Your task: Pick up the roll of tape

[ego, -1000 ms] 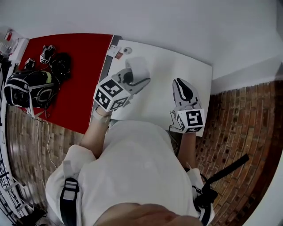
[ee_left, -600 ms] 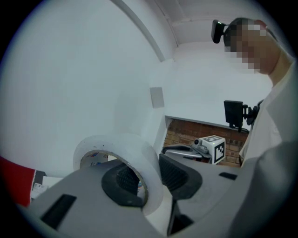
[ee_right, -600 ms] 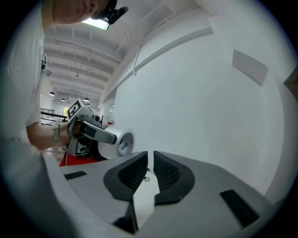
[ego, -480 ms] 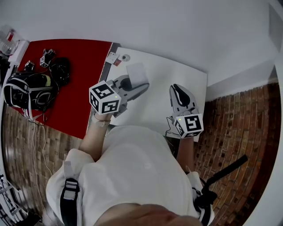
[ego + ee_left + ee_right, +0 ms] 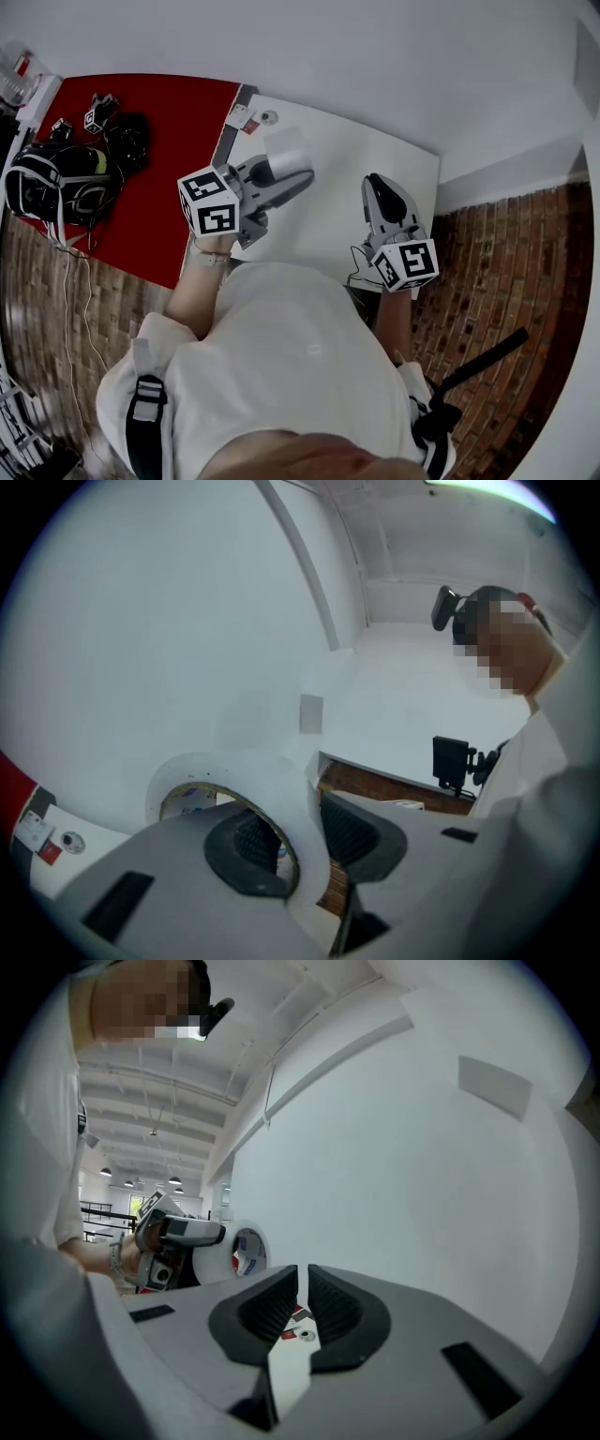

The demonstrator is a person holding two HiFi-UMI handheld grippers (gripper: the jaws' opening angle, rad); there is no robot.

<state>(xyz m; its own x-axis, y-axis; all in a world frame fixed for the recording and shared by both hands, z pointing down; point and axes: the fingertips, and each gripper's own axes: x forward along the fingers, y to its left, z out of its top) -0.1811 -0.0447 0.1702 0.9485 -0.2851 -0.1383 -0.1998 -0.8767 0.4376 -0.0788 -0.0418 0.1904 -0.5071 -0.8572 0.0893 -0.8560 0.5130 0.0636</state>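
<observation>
Tape roll (image 5: 246,772) is up off the white table (image 5: 375,178), pinched by our L gripper (image 5: 300,832): one jaw in its hole, one outside. R gripper (image 5: 302,1312) is almost shut, empty. We can't read the small card (image 5: 246,114).

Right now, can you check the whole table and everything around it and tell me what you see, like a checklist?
Surface: white rectangular table, mostly bare; red surface beside it.
Job's things: white roll of tape, held up off the table.
Clutter: small red-and-white card and small round item at the table's far corner; black strapped bag on the red surface.
Grippers: left gripper shut on the roll's wall, one jaw inside the ring; right gripper shut, empty.
Cables: thin pale cable trailing on the floor.
Surroundings: brick-pattern floor, white wall.
</observation>
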